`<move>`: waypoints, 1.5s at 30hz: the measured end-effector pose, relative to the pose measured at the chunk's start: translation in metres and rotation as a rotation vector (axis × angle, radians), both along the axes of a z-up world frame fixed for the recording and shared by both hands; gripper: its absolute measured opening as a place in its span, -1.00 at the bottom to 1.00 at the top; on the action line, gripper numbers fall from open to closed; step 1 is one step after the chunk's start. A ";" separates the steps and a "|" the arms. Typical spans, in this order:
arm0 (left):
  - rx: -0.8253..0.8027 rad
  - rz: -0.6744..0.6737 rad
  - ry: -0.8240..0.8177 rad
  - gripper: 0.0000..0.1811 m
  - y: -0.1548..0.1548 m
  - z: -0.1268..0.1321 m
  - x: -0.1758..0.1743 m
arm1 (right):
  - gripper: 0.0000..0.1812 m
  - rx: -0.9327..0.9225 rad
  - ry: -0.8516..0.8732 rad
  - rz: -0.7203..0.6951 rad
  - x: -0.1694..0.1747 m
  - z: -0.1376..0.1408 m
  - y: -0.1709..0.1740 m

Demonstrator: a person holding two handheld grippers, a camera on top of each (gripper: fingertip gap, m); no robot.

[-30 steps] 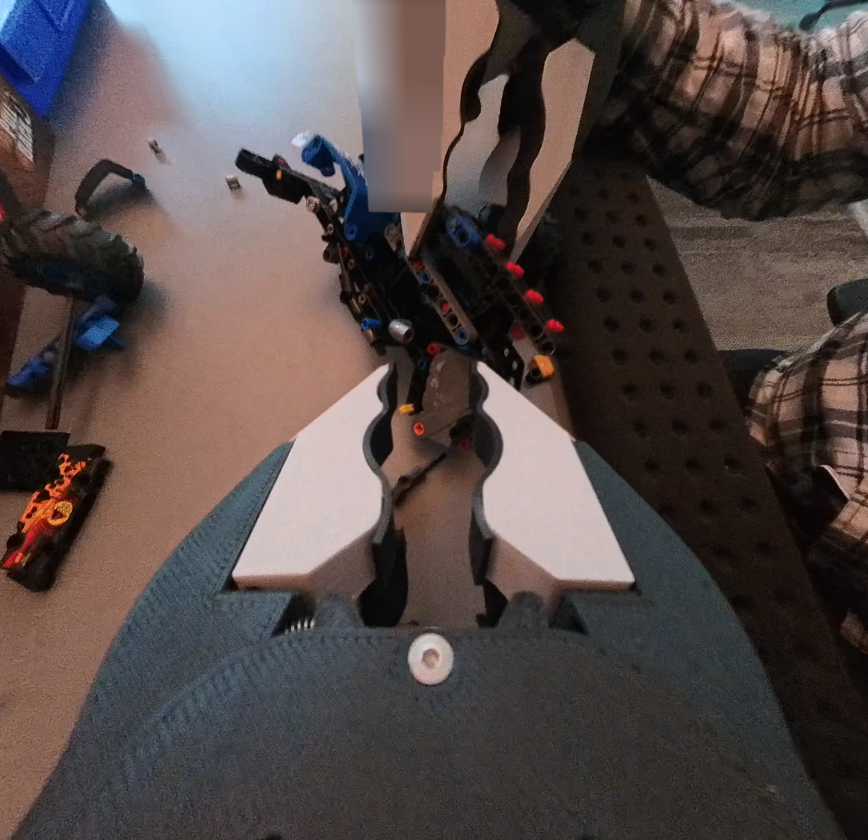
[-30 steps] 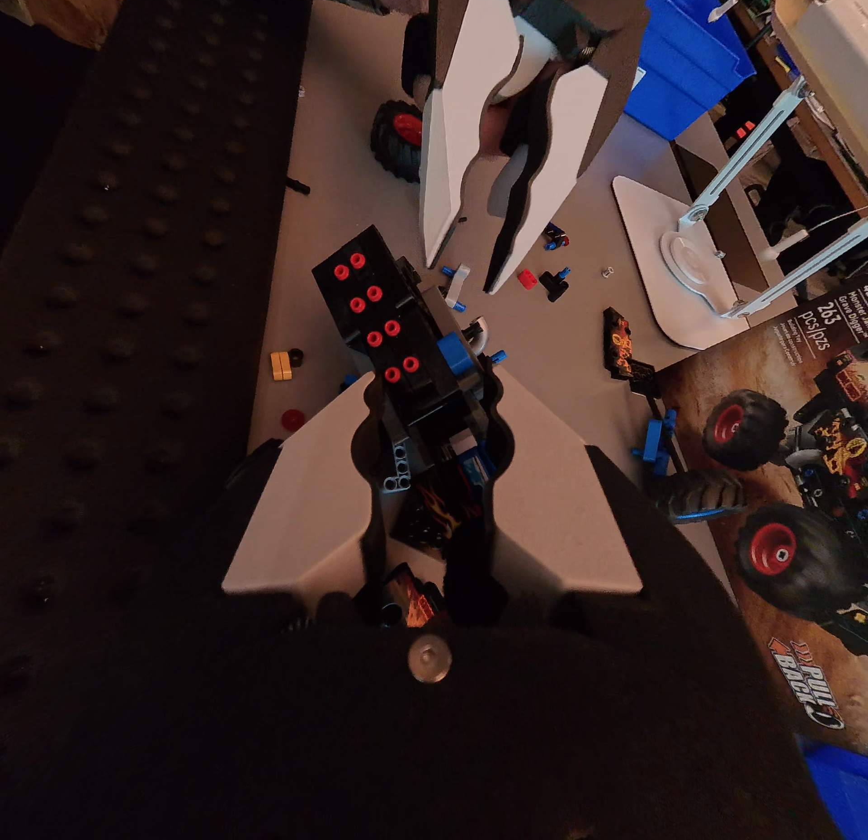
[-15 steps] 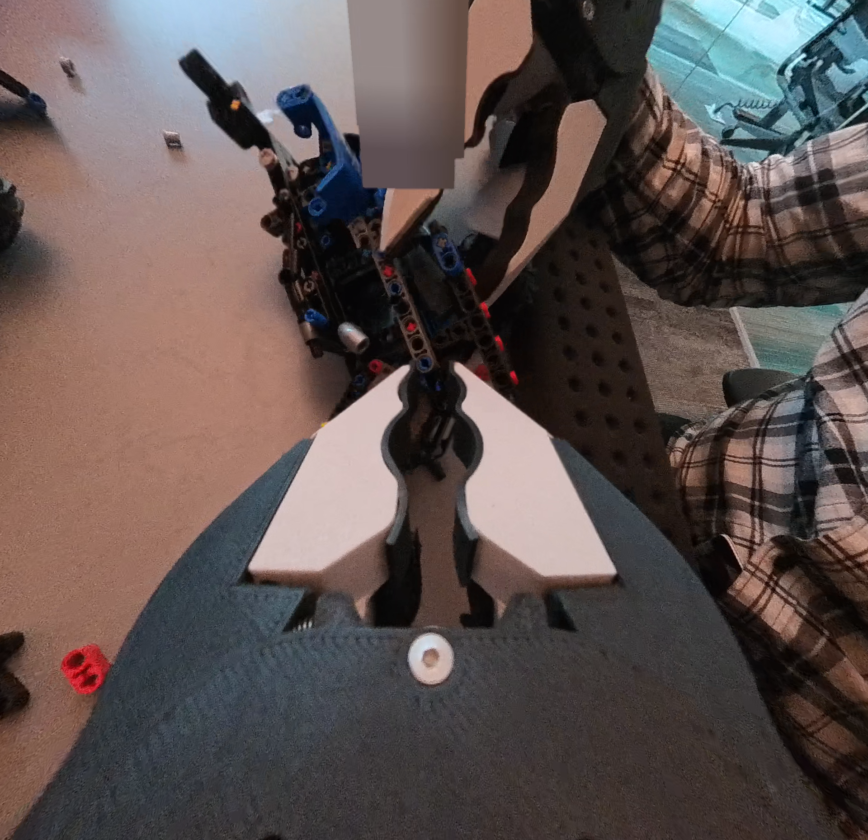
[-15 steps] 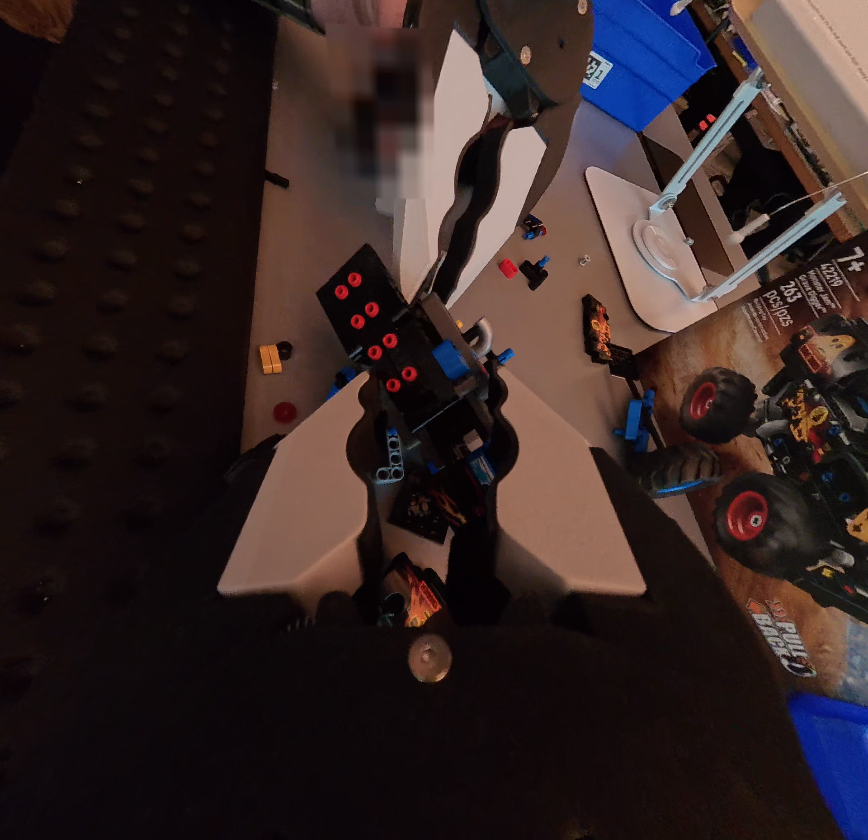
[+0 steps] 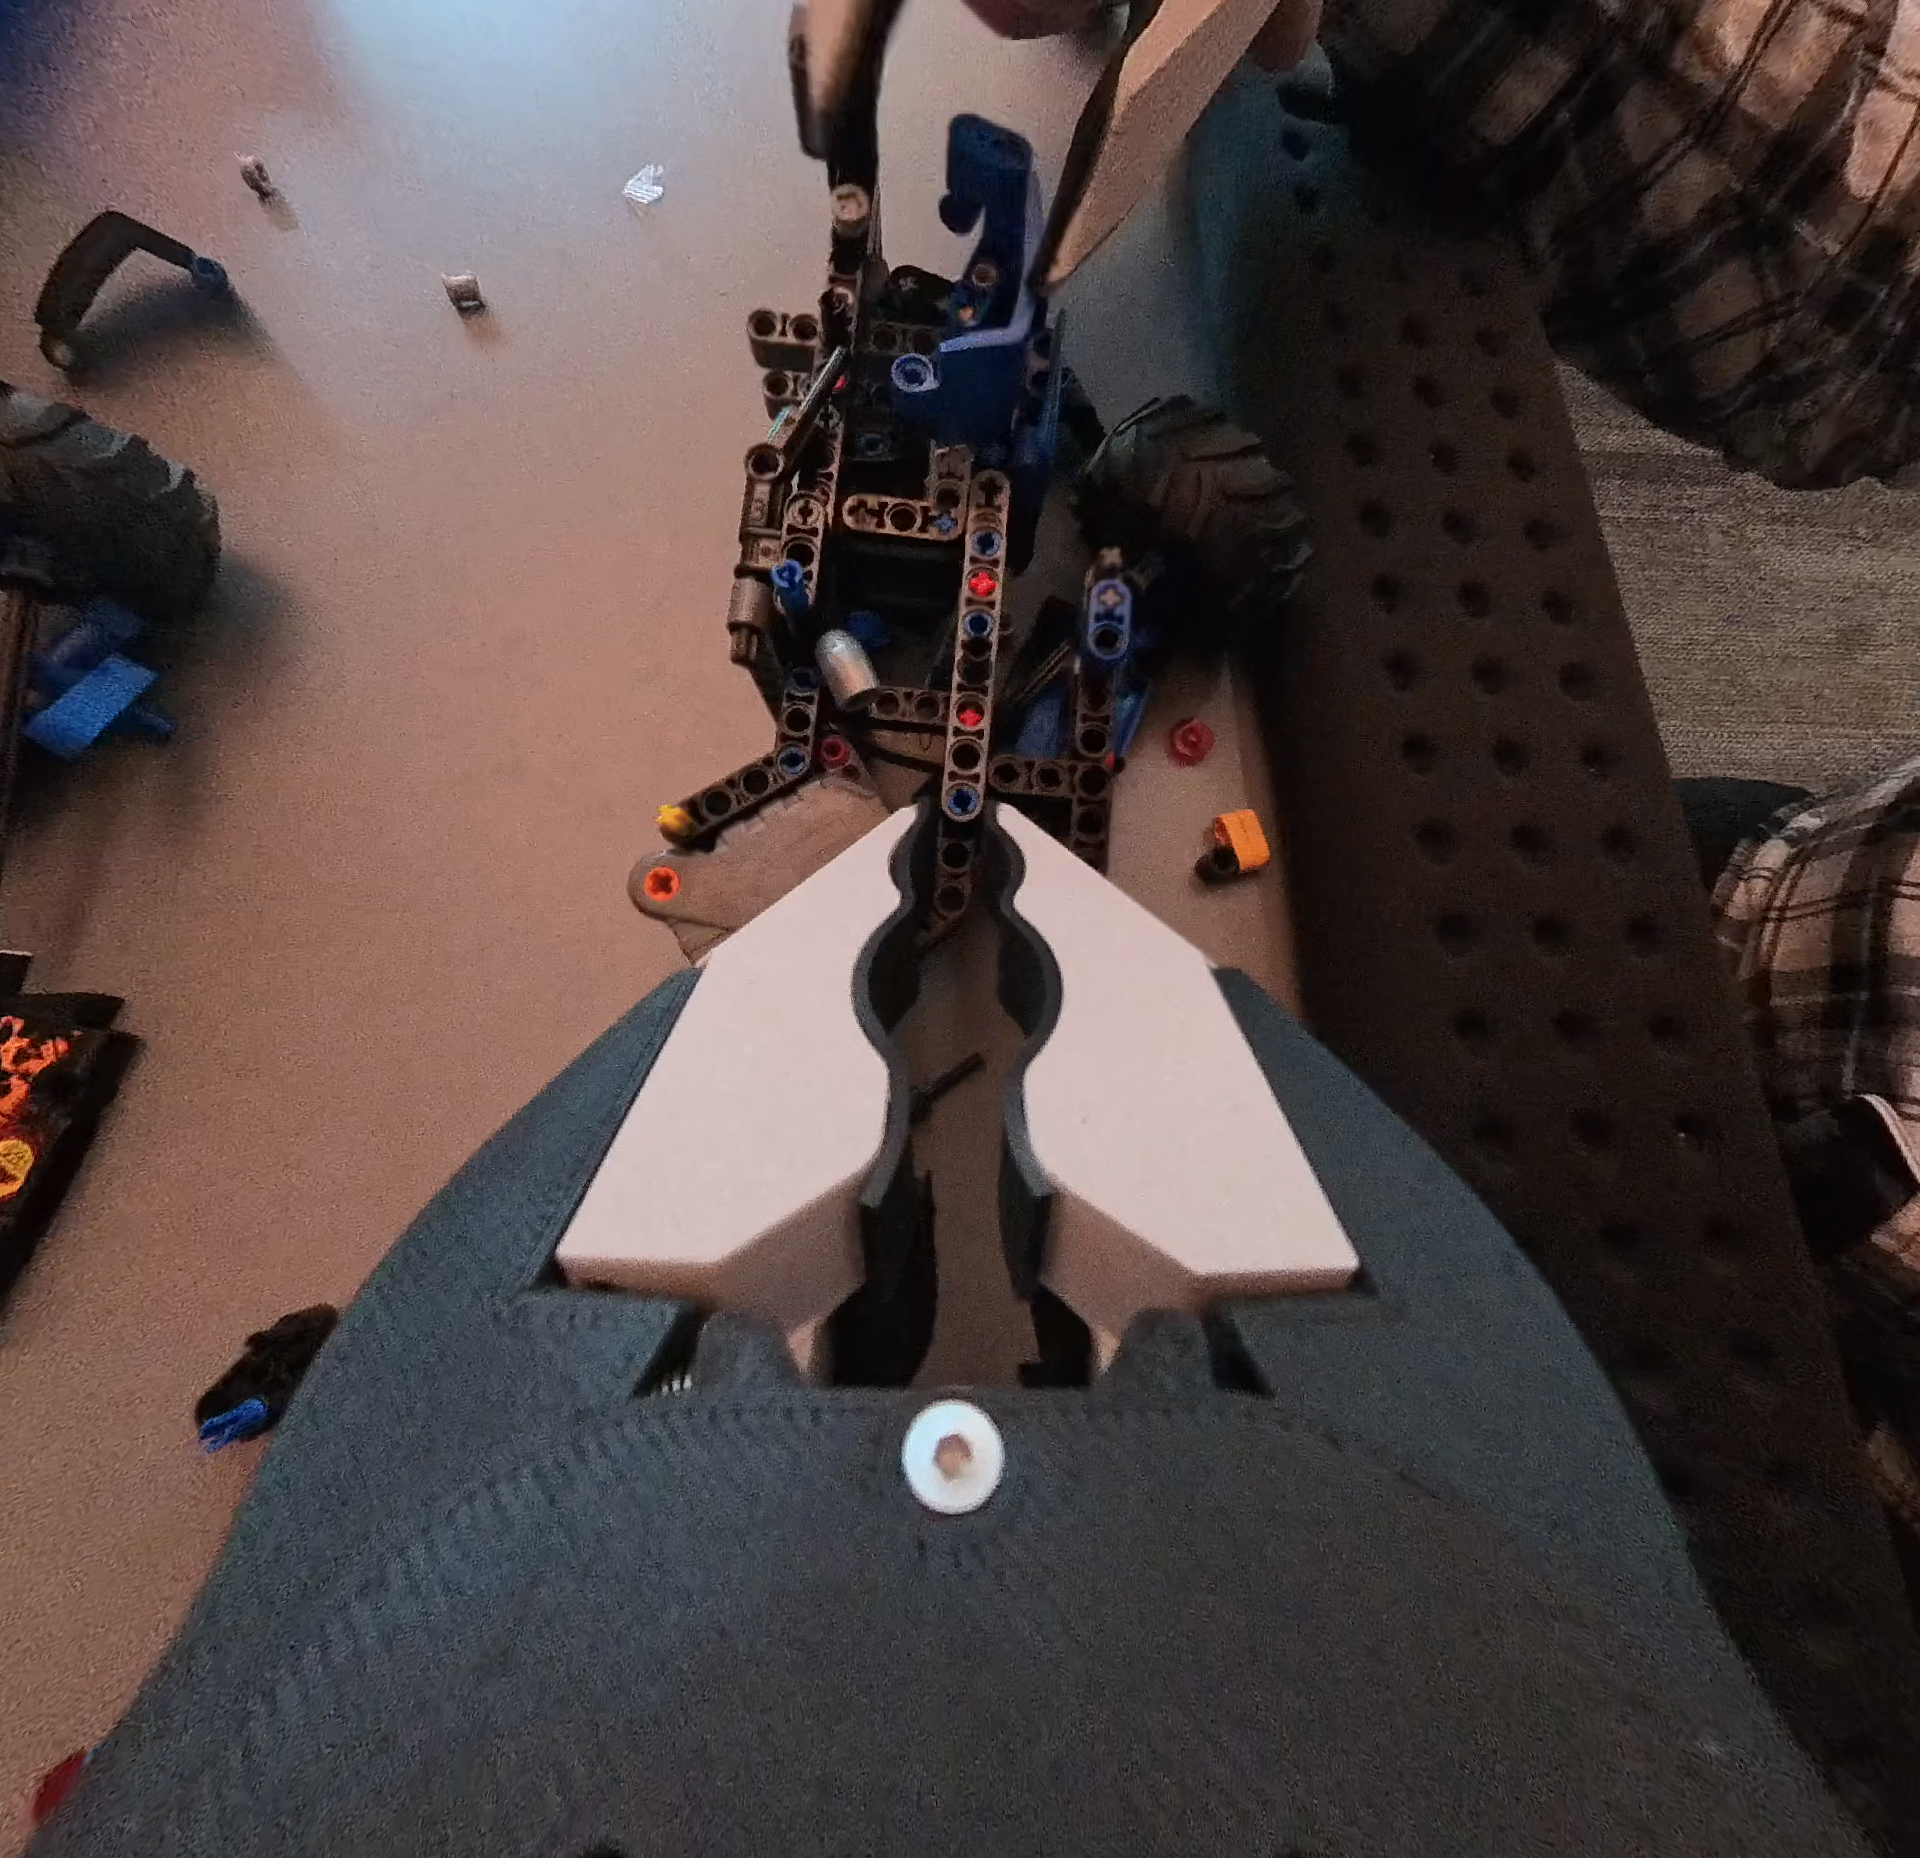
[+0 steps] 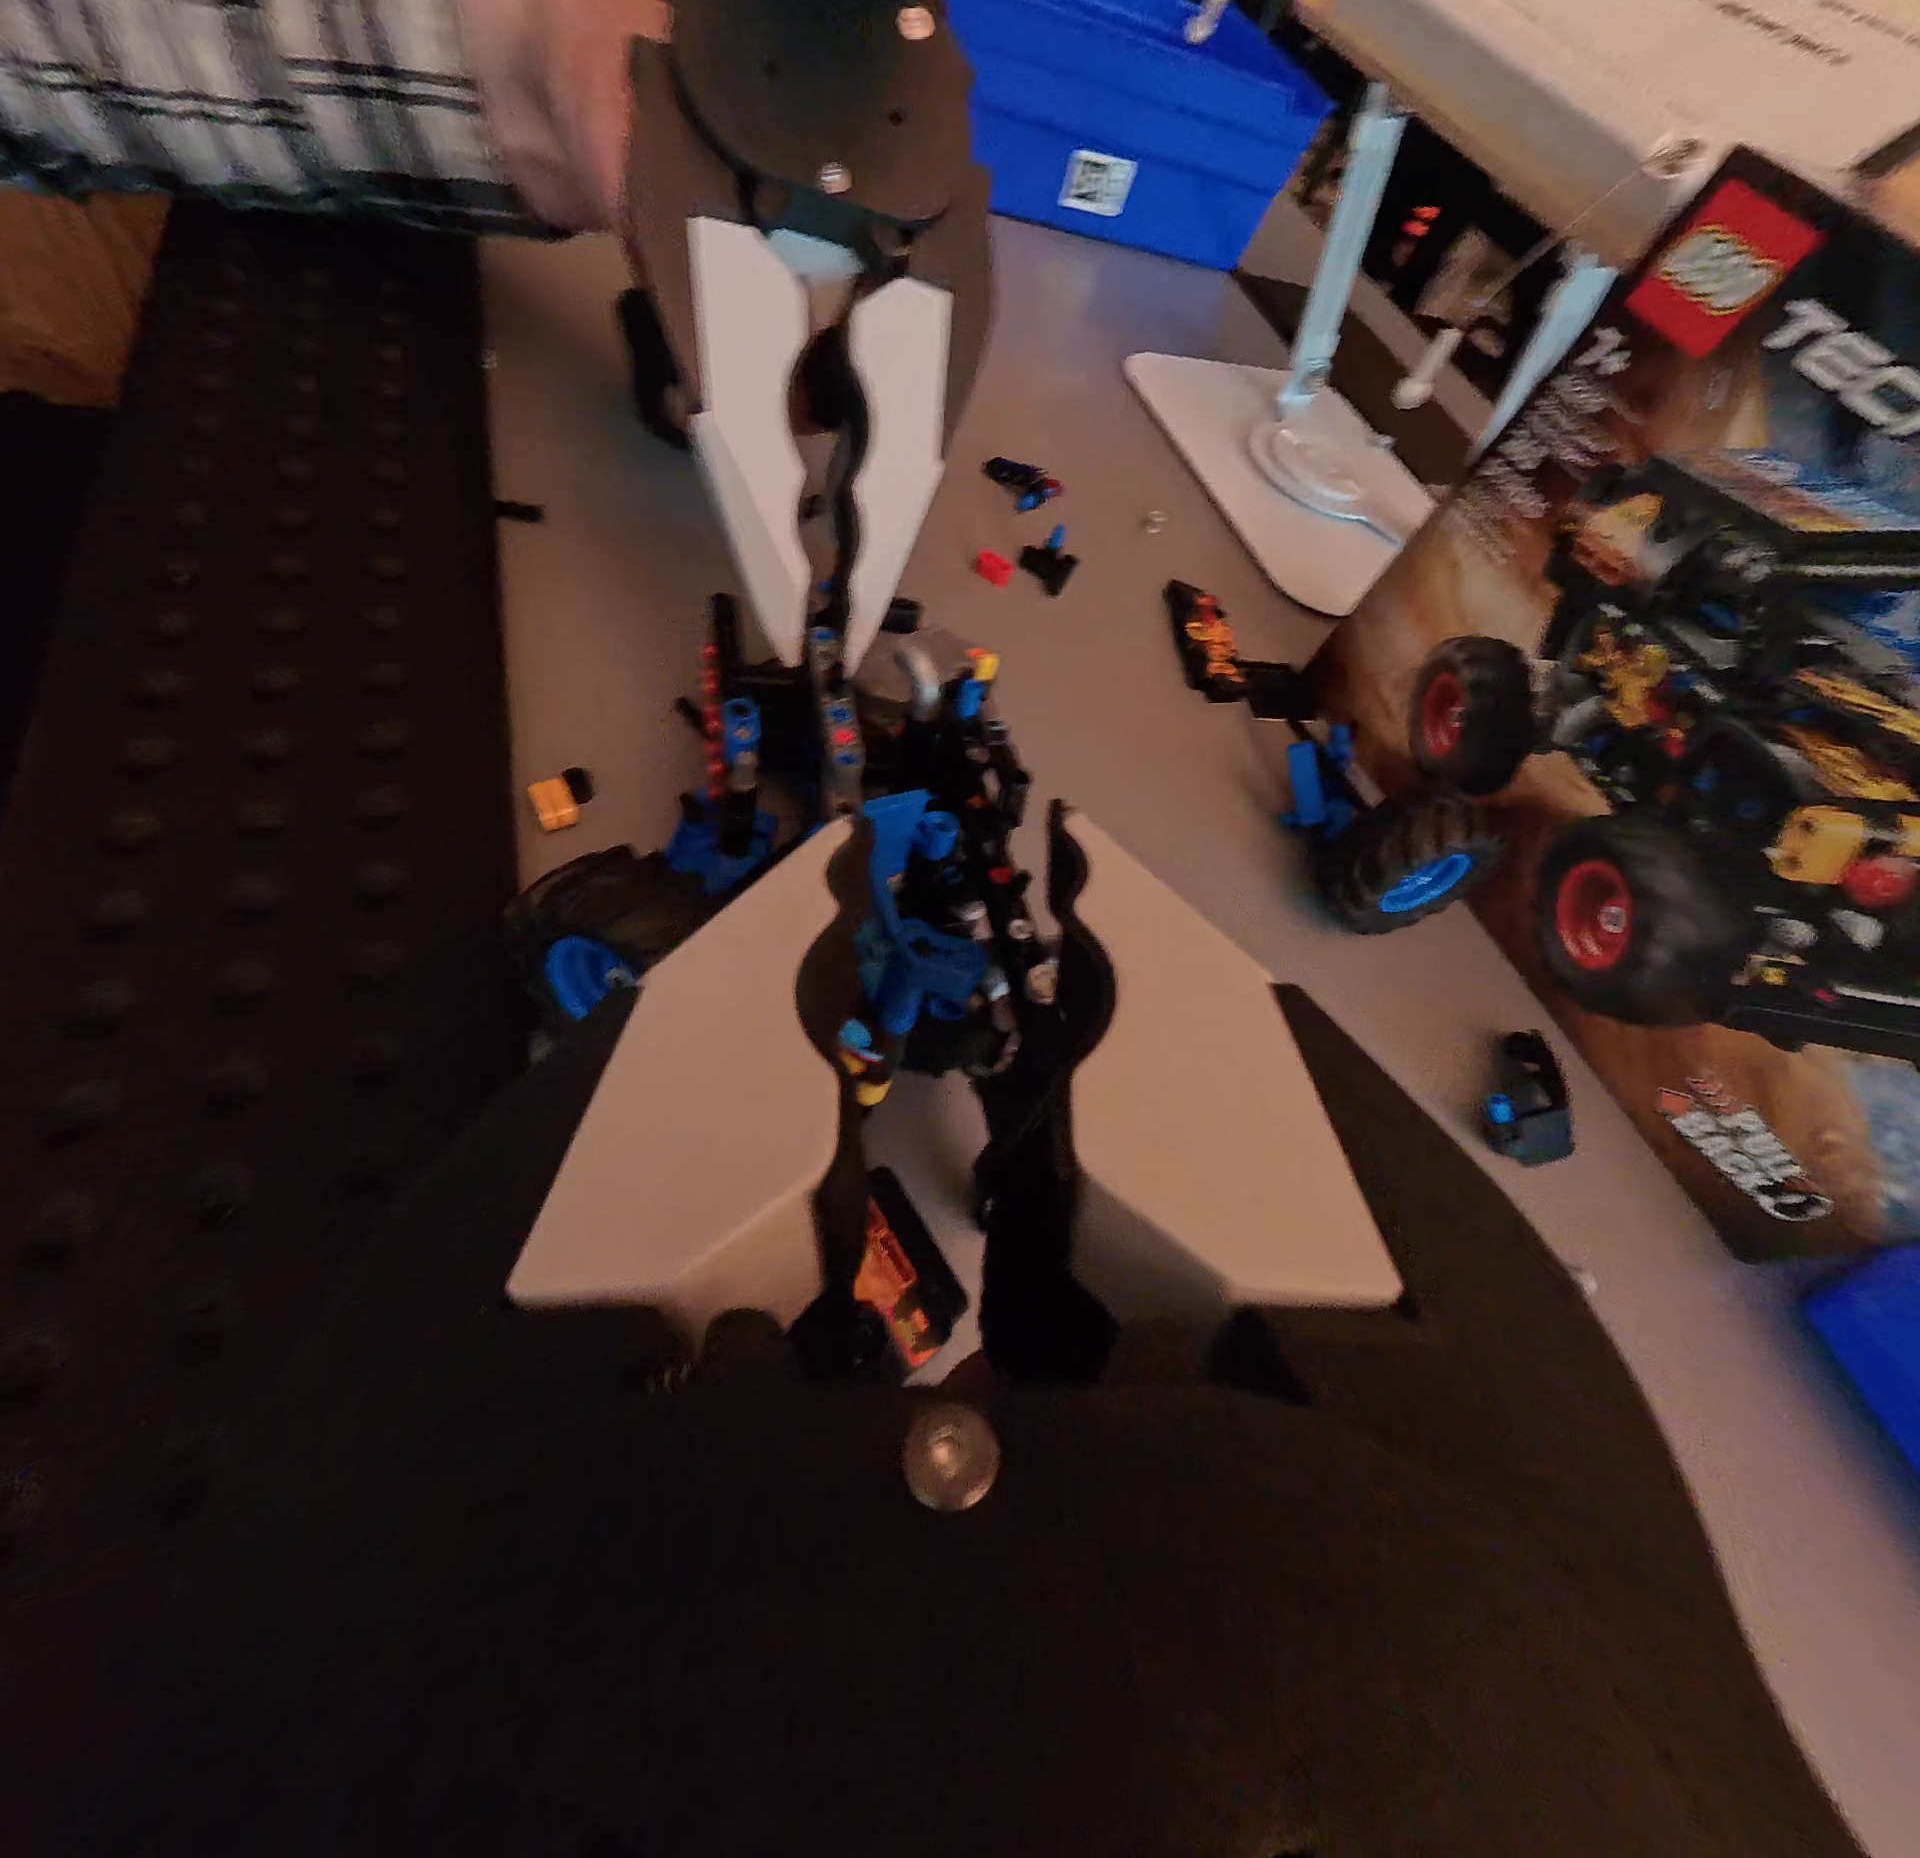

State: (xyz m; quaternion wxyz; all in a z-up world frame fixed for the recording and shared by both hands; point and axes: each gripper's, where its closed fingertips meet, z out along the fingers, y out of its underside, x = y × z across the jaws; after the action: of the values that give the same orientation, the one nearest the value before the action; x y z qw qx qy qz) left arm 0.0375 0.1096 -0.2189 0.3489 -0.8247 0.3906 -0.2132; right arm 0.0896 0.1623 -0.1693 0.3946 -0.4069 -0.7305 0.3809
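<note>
A half-built toy truck chassis (image 5: 883,520) of black holed beams with red and blue pins lies on the tan table (image 5: 416,665). My left gripper (image 5: 956,821) is shut on a dark holed beam (image 5: 966,728) at its near end. The right wrist view shows the left gripper (image 6: 826,655) pinching that beam from the far side. My right gripper (image 6: 956,821) is shut on the chassis's other end, with its blue bracket (image 6: 904,935) against the left pad and black beams against the right pad. In the left wrist view the right gripper (image 5: 945,229) straddles the blue bracket (image 5: 987,374).
A loose tyre (image 5: 1195,499) lies beside the chassis, another (image 5: 94,520) at the left. An orange piece (image 5: 1236,837) and a red stud (image 5: 1190,741) lie near a black studded mat (image 5: 1507,769). The toy's box (image 6: 1662,769), a white lamp base (image 6: 1299,478) and a blue bin (image 6: 1091,94) stand at the right. Tip to tip, the grippers are about 10 cm apart.
My left gripper moved in from a loose grey panel and closed on the chassis's beam. The chassis has turned in the right gripper, whose fingers have narrowed on its blue-bracket end.
</note>
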 end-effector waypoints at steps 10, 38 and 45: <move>0.203 0.032 -0.009 -0.82 0.015 0.039 -0.007 | -0.78 0.022 -0.082 0.041 -0.001 -0.024 -0.014; 0.467 0.152 0.049 -0.95 0.038 0.041 0.012 | -0.84 0.132 -0.136 -0.197 -0.047 -0.031 0.007; 0.243 0.076 0.215 -0.94 0.012 0.006 -0.015 | -0.83 0.075 -0.102 -0.195 -0.047 -0.030 0.007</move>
State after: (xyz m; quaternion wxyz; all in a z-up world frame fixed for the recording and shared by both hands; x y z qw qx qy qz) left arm 0.0223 0.1213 -0.2130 0.4100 -0.8088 0.4171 -0.0616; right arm 0.0425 0.1689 -0.1992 0.4072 -0.4797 -0.7204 0.2918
